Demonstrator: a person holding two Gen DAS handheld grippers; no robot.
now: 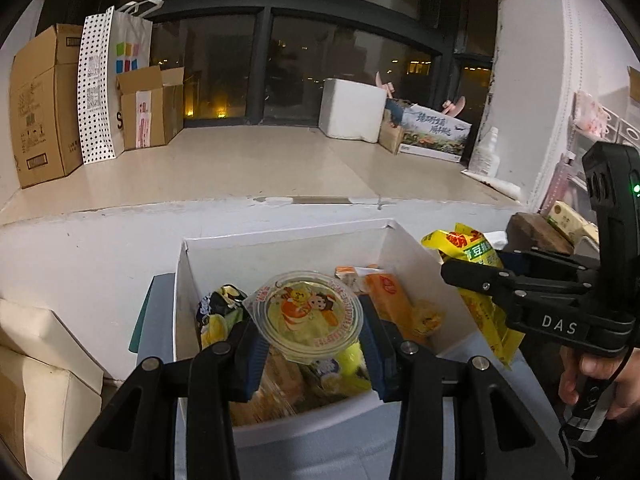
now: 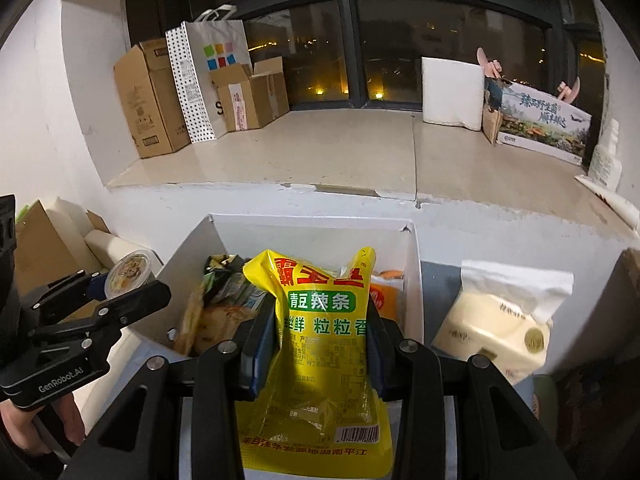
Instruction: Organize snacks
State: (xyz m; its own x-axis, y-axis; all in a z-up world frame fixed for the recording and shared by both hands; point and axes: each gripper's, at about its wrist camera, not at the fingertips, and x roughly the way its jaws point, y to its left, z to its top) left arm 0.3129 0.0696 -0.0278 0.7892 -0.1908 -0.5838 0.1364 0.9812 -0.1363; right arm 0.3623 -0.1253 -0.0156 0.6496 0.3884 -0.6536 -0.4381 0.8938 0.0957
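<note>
Pinching jelly cup in left hand-held gripper, yellow pouch in right hand-held gripper.

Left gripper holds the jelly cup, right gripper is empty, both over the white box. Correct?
Not quite: the right gripper is not empty. The right wrist view shows it shut on a yellow snack bag. The rest stands: the left gripper holds the jelly cup, both over the white box.
</note>
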